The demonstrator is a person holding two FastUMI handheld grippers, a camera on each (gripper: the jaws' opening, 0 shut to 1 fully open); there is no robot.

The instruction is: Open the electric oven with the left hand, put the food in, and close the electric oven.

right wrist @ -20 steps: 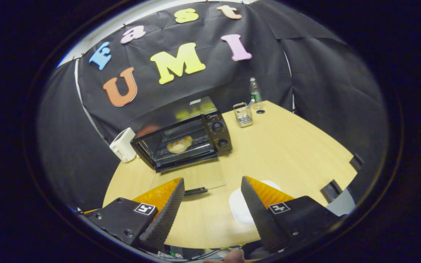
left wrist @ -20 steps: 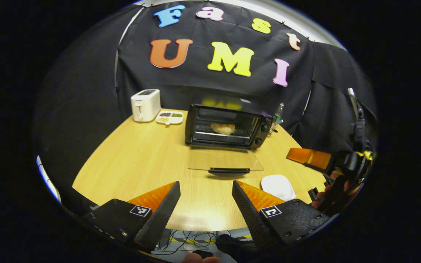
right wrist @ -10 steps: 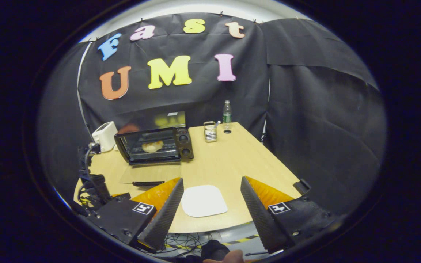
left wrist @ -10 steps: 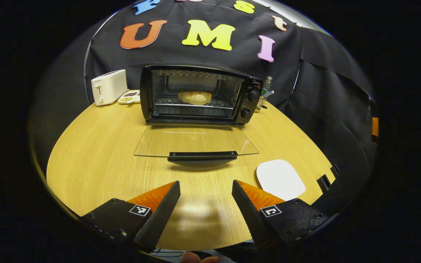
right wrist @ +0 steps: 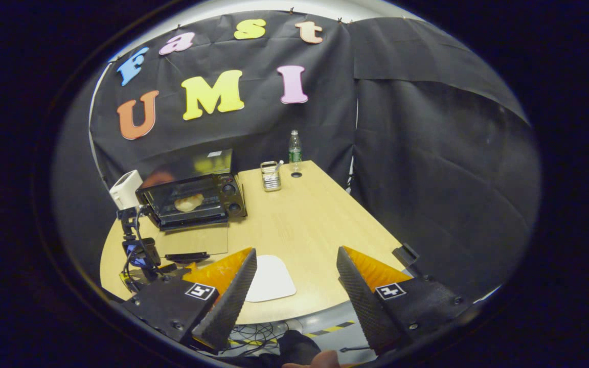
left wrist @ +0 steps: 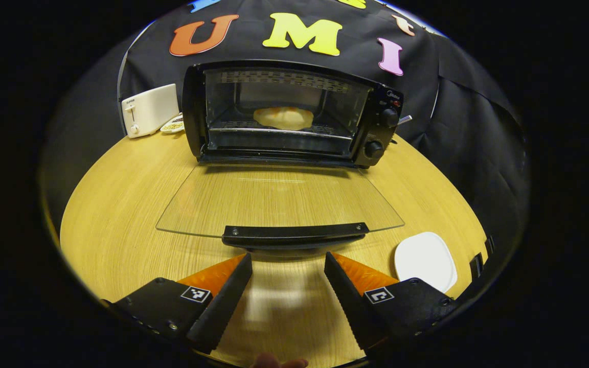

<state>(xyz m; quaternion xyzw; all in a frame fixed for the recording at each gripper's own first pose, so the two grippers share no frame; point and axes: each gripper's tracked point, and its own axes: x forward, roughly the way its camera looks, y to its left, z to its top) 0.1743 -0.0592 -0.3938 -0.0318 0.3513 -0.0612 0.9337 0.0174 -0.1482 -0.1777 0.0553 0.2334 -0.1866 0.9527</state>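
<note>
The black electric oven (left wrist: 284,112) stands open, its glass door (left wrist: 279,199) lying flat toward me. A pale round piece of bread (left wrist: 284,117) rests on the rack inside. My left gripper (left wrist: 288,260) is open, low over the table, its fingertips just short of the door's black handle (left wrist: 294,235) and holding nothing. In the right gripper view the oven (right wrist: 192,202) and the bread (right wrist: 188,203) sit far off to the left. My right gripper (right wrist: 297,255) is open and empty, held back over the table's near edge beside the white plate (right wrist: 271,271).
A white toaster (left wrist: 149,110) and a small snack tray (left wrist: 173,124) stand left of the oven. The white plate (left wrist: 425,258) lies empty at the front right. A bottle (right wrist: 294,148) and a clear holder (right wrist: 271,176) stand at the far end of the wooden table (right wrist: 315,214).
My left gripper has moved forward and down toward the oven, so the door handle now lies just ahead of its fingertips. My right gripper has drawn back from the oven. Both stay open.
</note>
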